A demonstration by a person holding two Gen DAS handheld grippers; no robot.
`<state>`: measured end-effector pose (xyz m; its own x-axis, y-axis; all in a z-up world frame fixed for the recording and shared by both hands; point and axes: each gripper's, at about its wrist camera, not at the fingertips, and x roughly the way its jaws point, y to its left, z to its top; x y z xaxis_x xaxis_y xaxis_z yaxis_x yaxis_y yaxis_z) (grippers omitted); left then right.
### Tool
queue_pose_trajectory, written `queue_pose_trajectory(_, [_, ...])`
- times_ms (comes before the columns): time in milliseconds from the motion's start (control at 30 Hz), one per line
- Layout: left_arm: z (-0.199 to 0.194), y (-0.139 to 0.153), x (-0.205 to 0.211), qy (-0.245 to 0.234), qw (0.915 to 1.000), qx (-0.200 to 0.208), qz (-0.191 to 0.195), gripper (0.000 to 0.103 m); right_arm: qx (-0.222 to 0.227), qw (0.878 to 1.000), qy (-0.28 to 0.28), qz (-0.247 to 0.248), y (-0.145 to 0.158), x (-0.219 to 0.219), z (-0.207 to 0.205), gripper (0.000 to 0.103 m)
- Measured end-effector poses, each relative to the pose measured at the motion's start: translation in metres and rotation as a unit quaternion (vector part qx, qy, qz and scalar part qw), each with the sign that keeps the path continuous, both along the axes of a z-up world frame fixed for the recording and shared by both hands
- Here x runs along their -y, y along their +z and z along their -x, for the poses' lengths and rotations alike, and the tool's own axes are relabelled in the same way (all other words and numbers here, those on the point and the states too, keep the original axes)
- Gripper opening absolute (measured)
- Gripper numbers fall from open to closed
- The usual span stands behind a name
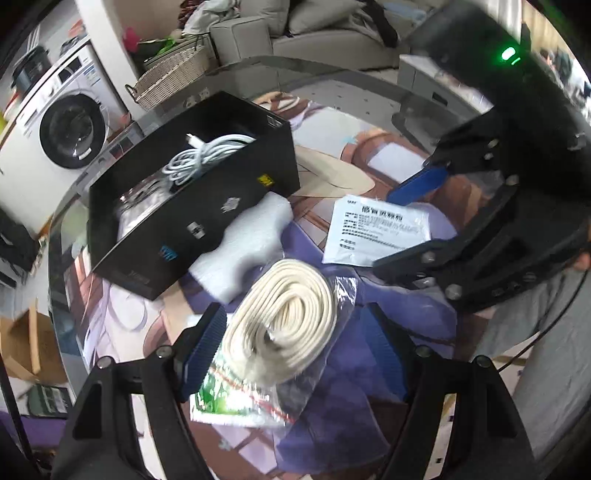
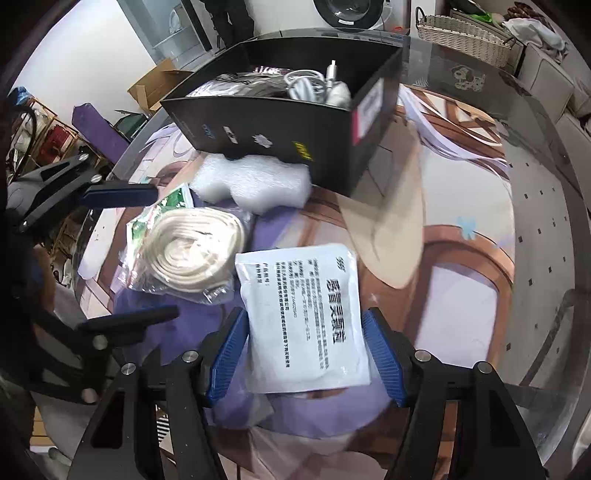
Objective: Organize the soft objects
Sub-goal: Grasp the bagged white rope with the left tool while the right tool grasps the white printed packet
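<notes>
A coil of cream rope in a clear bag (image 1: 284, 325) lies on the table between the fingers of my left gripper (image 1: 295, 336), which is open; the pads do not press on it. A flat white packet with printed text (image 2: 306, 317) lies between the blue pads of my right gripper (image 2: 306, 350), also open and pointing steeply down. In the left wrist view the right gripper (image 1: 410, 221) hovers over that packet (image 1: 376, 229). A white foam piece (image 1: 251, 240) leans against a black box (image 1: 207, 206) that holds white cables (image 1: 207, 155).
The round glass table (image 2: 535, 221) covers a printed mat. A wicker basket (image 1: 173, 77), a washing machine (image 1: 62, 122) and a grey sofa (image 1: 317, 33) stand beyond it. A cardboard box (image 1: 26, 339) sits on the floor at the left.
</notes>
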<state>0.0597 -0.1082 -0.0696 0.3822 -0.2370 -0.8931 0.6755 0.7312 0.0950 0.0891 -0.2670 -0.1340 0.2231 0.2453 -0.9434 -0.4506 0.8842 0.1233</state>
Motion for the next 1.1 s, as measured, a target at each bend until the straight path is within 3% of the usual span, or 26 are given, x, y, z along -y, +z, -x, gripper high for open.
queue_pose_trajectory(167, [-0.007, -0.022, 0.017, -0.003, 0.9990, -0.011, -0.043, 0.072, 0.016, 0.999, 0.021, 0.024, -0.002, -0.006, 0.004, 0.069])
queue_pose_trajectory(200, [-0.008, -0.026, 0.018, -0.002, 0.9988, -0.015, -0.047, 0.052, 0.019, 0.999, 0.024, 0.029, -0.003, -0.008, 0.004, 0.070])
queue_pose_trajectory(300, [-0.011, -0.022, 0.013, 0.012, 0.9991, -0.019, -0.035, 0.031, 0.026, 0.999, 0.030, 0.036, -0.005, -0.012, 0.007, 0.070])
queue_pose_trajectory(467, [-0.010, -0.011, -0.004, 0.029, 0.9992, -0.024, -0.015, 0.020, 0.047, 0.997, 0.043, 0.053, -0.008, -0.018, 0.010, 0.070])
queue_pose_trajectory(667, [0.003, 0.007, -0.031, 0.046, 0.9989, -0.012, 0.001, 0.014, 0.062, 0.994, 0.068, 0.052, -0.007, -0.033, 0.014, 0.040])
queue_pose_trajectory(767, [0.003, 0.010, -0.042, 0.057, 0.9983, -0.009, 0.007, 0.014, 0.070, 0.993, 0.083, 0.054, -0.006, -0.042, 0.016, 0.028])
queue_pose_trajectory(867, [0.002, 0.008, -0.050, 0.070, 0.9975, -0.007, 0.002, 0.017, 0.073, 0.992, 0.087, 0.052, -0.005, -0.047, 0.016, 0.025])
queue_pose_trajectory(933, [0.004, 0.002, -0.049, 0.065, 0.9978, -0.007, -0.011, 0.031, 0.073, 0.992, 0.086, 0.051, -0.005, -0.048, 0.014, 0.025])
queue_pose_trajectory(967, [0.005, -0.002, -0.047, 0.059, 0.9980, -0.011, -0.018, 0.052, 0.074, 0.992, 0.086, 0.051, -0.005, -0.049, 0.014, 0.025])
queue_pose_trajectory(1000, [0.005, -0.006, -0.045, 0.058, 0.9980, -0.016, -0.021, 0.056, 0.076, 0.992, 0.087, 0.053, -0.005, -0.050, 0.013, 0.025])
queue_pose_trajectory(1100, [0.002, -0.012, -0.046, 0.063, 0.9974, -0.014, -0.031, 0.056, 0.076, 0.992, 0.088, 0.053, -0.005, -0.051, 0.013, 0.025])
